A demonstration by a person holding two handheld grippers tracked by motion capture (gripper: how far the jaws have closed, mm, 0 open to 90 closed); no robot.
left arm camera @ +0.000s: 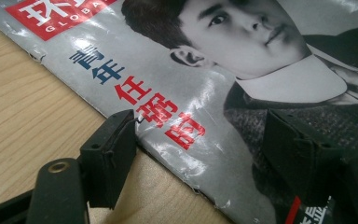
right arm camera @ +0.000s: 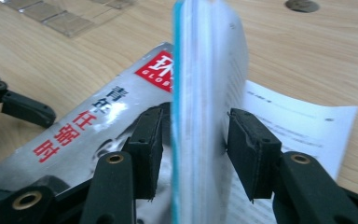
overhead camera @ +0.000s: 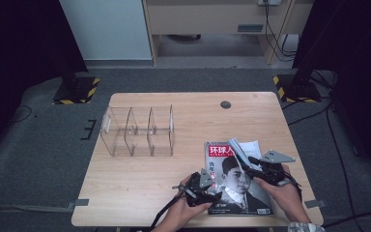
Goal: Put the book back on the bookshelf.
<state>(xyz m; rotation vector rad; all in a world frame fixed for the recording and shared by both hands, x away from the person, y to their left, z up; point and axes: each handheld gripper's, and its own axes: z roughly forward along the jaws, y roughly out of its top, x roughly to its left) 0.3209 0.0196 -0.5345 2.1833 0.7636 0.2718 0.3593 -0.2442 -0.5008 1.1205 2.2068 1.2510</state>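
A glossy magazine with a black-and-white portrait cover and a red title block [overhead camera: 234, 181] lies flat at the near right of the pale wooden table [overhead camera: 140, 179]. Part of it, a sheaf of pages with a blue-green edge [right arm camera: 200, 107], stands lifted on edge above the cover. The right gripper [overhead camera: 258, 169] straddles this sheaf: in the right gripper view one black jaw sits on each side of it, close against the paper, and it looks pinched, though slight gaps cannot be ruled out. The left gripper [overhead camera: 207, 191] rests at the magazine's left edge with its jaws spread wide, one over the bare wood beside the edge and the other over the cover, clamping nothing.

The step in hand seems to be opening or leafing through the magazine, the left tool steadying the cover while the right lifts pages. The next move probably calls for swinging the sheaf over without tearing it, keeping the cover pressed flat.

Farther back on the left stands a clear plastic organiser with three compartments [overhead camera: 137, 130], apparently empty. White printed pages [right arm camera: 303, 121] spread beyond the lifted sheaf; their text is too blurred to read, and the lifted pages hide much of the cover.
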